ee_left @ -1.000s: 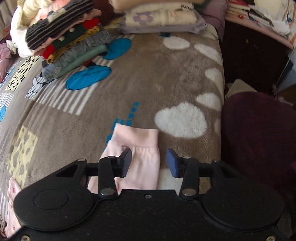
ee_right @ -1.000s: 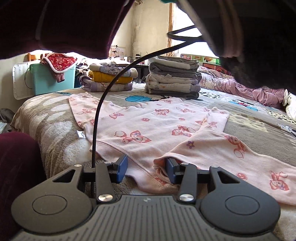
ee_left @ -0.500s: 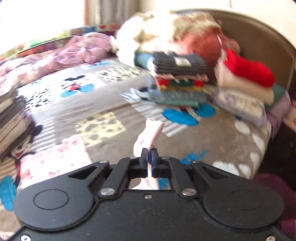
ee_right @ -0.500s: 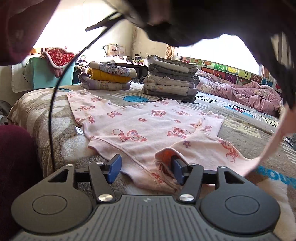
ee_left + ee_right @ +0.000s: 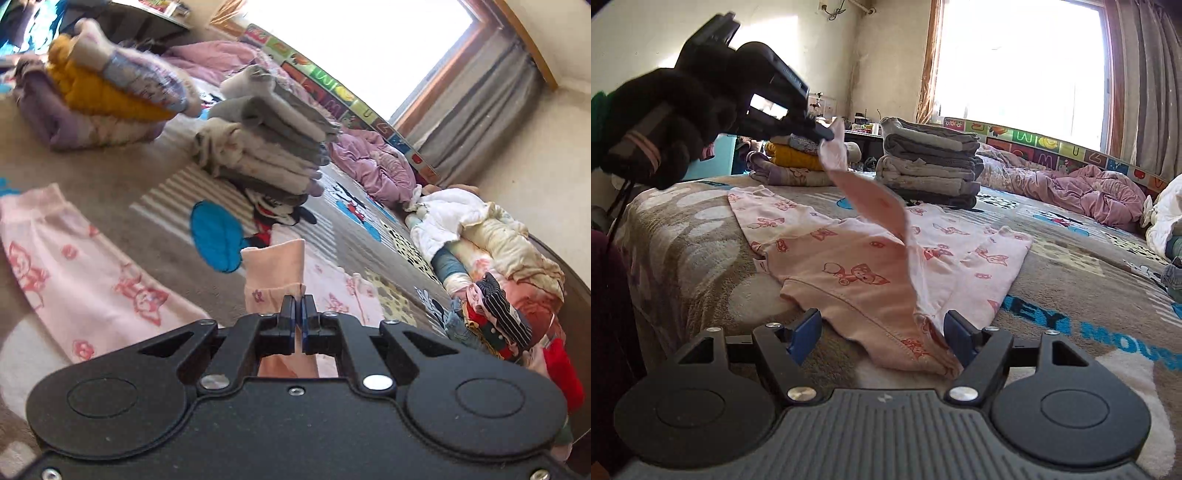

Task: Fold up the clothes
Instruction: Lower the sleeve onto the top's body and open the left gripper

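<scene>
The pink top [image 5: 886,254] lies flat on the bed [image 5: 1071,266], printed side up, its near hem toward the right gripper [image 5: 882,336], while one sleeve [image 5: 871,199] is lifted off the cloth and arcs up and to the left across the body. The cuff [image 5: 275,262] of that sleeve is pinched in the left gripper [image 5: 298,321], whose jaws are pressed together on the fabric, held high over the far side of the top by a dark-gloved hand [image 5: 668,122]. The step in hand looks like carrying the sleeve over the body; it would go best if the cuff is kept taut and laid down square along the top, so no twist or ridge is trapped beneath, and only then let go. The right gripper rests low at the hem with its jaws wide apart, the hem corner between them but not gripped; it could pin that edge against dragging. Folded stacks [image 5: 931,162] stand well behind.
</scene>
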`<state>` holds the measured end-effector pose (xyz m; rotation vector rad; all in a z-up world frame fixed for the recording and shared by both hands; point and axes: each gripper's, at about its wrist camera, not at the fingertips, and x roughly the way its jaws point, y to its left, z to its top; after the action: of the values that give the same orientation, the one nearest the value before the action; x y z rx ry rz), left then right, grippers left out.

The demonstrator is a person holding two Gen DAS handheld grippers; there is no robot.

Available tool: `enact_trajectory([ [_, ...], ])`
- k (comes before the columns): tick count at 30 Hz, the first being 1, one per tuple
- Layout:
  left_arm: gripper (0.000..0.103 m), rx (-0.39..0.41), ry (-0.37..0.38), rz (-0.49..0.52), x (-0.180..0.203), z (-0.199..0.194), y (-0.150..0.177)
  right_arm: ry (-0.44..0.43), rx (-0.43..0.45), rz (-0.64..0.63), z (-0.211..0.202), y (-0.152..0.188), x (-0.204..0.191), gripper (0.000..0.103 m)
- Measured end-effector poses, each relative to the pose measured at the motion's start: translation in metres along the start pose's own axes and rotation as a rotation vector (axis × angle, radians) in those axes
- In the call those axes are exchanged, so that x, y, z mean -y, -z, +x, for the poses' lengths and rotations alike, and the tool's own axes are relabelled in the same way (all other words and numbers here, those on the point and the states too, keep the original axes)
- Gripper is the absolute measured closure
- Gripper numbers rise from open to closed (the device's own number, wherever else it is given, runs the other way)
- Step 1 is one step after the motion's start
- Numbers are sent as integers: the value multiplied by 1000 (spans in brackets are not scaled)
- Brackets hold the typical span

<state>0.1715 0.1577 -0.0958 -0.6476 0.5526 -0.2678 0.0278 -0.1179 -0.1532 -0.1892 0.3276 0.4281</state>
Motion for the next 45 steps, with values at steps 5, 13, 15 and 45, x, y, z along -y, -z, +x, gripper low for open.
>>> enact_trajectory([
  [5,102,-17,56,-153,-43,5,2,31,35,-15,-12,-6,-1,25],
  [13,96,-63,3,-115,-45,16,0,21,-106,-90,7,-4,-7,18],
  [15,96,-69,-14,-111,-46,17,0,30,-104,-115,4,-5,-10,19],
  [45,99,-17,-83,51,35,10,-4,-69,-41,-61,17,-11,-2,17],
])
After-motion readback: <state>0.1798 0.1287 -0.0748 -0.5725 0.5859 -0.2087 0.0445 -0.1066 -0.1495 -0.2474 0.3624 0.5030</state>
